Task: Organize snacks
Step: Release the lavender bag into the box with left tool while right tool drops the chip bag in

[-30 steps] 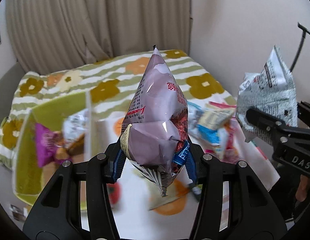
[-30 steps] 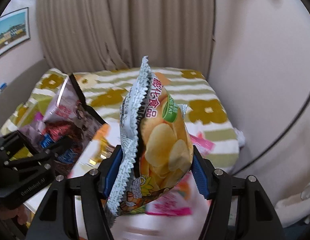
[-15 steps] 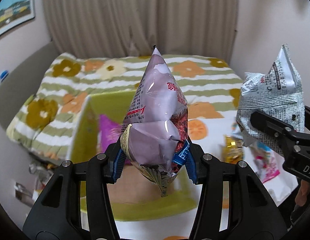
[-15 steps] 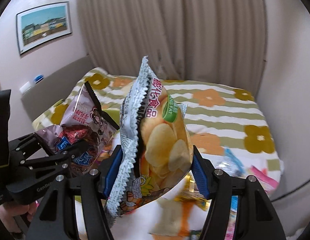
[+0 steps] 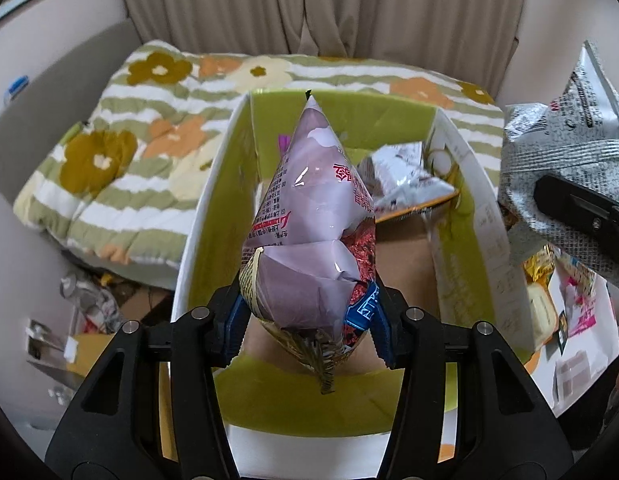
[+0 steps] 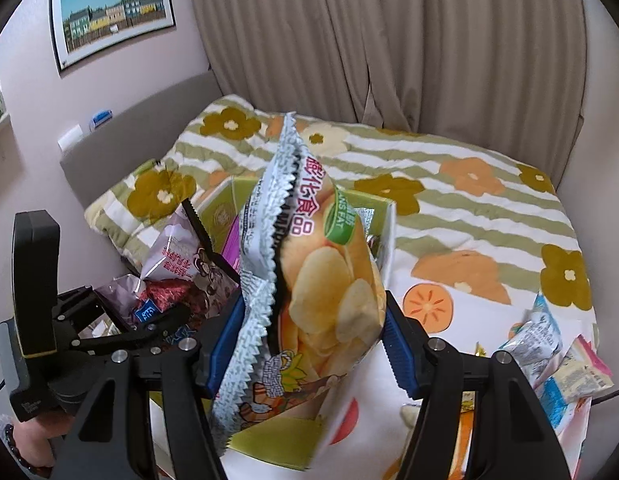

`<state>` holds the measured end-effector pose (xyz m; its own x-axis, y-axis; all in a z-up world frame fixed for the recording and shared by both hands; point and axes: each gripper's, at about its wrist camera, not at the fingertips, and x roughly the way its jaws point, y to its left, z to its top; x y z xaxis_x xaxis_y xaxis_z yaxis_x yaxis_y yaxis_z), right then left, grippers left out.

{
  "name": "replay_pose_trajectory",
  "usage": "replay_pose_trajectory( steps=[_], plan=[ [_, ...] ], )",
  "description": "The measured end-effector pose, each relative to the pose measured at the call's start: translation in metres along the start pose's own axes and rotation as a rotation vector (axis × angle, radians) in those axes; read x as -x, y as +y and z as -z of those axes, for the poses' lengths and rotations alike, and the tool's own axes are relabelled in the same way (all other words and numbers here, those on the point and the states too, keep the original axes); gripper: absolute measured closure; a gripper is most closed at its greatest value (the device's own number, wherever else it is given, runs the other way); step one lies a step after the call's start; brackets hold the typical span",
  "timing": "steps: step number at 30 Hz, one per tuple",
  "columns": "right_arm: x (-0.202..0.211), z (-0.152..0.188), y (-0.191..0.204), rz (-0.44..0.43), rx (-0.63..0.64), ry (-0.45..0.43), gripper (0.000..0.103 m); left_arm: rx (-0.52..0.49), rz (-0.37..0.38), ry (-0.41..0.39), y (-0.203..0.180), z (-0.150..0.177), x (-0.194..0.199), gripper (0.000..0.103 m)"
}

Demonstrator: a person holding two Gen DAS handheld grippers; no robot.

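Note:
My left gripper [image 5: 309, 320] holds a purple snack bag [image 5: 313, 216] upright over the open green-lined box [image 5: 213, 208]. Its jaws are opening, and the blue pads still touch the bag's lower sides. My right gripper [image 6: 313, 344] is shut on a potato chip bag [image 6: 329, 280], which stands tilted between the pads. In the right wrist view the left gripper [image 6: 121, 320] and its purple bag [image 6: 177, 252] hang at the lower left, beside the box [image 6: 229, 204]. In the left wrist view the chip bag's silver back [image 5: 561, 136] shows at the right edge.
A silver snack bag [image 5: 401, 180] and a magenta pack lie inside the box. Loose snack packs [image 6: 549, 344] sit at the right on the white cloth with orange prints [image 6: 429, 304]. A floral striped bedcover [image 6: 469, 200] lies behind, with curtains beyond it.
Both grippers have swung left with their bags. The box has come from the left side to right under the left gripper, and the loose snacks have slid to the right edge.

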<state>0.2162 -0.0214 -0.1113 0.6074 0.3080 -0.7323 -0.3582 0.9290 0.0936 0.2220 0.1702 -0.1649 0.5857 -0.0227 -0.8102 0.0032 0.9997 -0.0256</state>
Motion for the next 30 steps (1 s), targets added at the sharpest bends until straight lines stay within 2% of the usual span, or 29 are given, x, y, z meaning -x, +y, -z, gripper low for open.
replay_pose_trajectory(
  steps=[1, 2, 3, 4, 9, 14, 19, 21, 23, 24, 25, 27, 30],
  plan=[
    [-0.003, 0.0, 0.005, 0.004, -0.002, 0.009, 0.043, -0.006, -0.003, 0.009, 0.001, 0.002, -0.002, 0.044],
    [-0.006, 0.001, 0.008, 0.007, -0.004, 0.019, 0.043, -0.014, -0.016, 0.015, 0.002, 0.003, -0.004, 0.02],
    [-0.009, 0.002, 0.01, 0.009, -0.006, 0.029, 0.043, -0.017, -0.02, 0.01, 0.003, 0.005, -0.003, 0.002],
    [-0.011, 0.002, 0.012, 0.01, -0.006, 0.037, 0.043, -0.016, -0.02, -0.006, 0.004, 0.007, 0.0, 0.0],
    [-0.02, 0.005, 0.02, 0.008, 0.003, 0.082, 0.043, 0.026, 0.01, -0.022, 0.018, 0.008, 0.012, 0.0],
    [-0.027, 0.005, 0.021, -0.025, 0.018, 0.118, 0.043, 0.046, -0.027, -0.032, 0.02, 0.008, 0.018, 0.0],
    [-0.039, 0.008, 0.02, -0.05, 0.034, 0.154, 0.043, 0.06, -0.017, -0.033, 0.017, 0.006, 0.014, 0.0],
    [-0.042, 0.009, 0.019, -0.029, 0.037, 0.138, 0.042, 0.044, -0.029, -0.024, 0.016, 0.005, 0.011, 0.0],
    [-0.044, 0.011, 0.018, -0.044, 0.028, 0.129, 0.039, 0.043, -0.042, -0.025, 0.018, 0.005, 0.011, 0.0],
    [-0.045, 0.012, 0.016, -0.054, 0.021, 0.128, 0.032, 0.048, -0.045, -0.025, 0.02, 0.006, 0.012, 0.0],
    [-0.045, 0.011, 0.015, -0.062, 0.011, 0.125, 0.019, 0.053, -0.041, -0.023, 0.022, 0.007, 0.012, 0.0],
    [-0.044, 0.011, 0.008, -0.095, -0.037, 0.108, 0.002, 0.058, -0.036, -0.016, 0.025, 0.009, 0.01, 0.0],
    [-0.039, 0.009, 0.002, -0.105, -0.076, 0.073, 0.001, 0.039, -0.043, -0.015, 0.025, 0.01, 0.01, 0.0]
  ],
)
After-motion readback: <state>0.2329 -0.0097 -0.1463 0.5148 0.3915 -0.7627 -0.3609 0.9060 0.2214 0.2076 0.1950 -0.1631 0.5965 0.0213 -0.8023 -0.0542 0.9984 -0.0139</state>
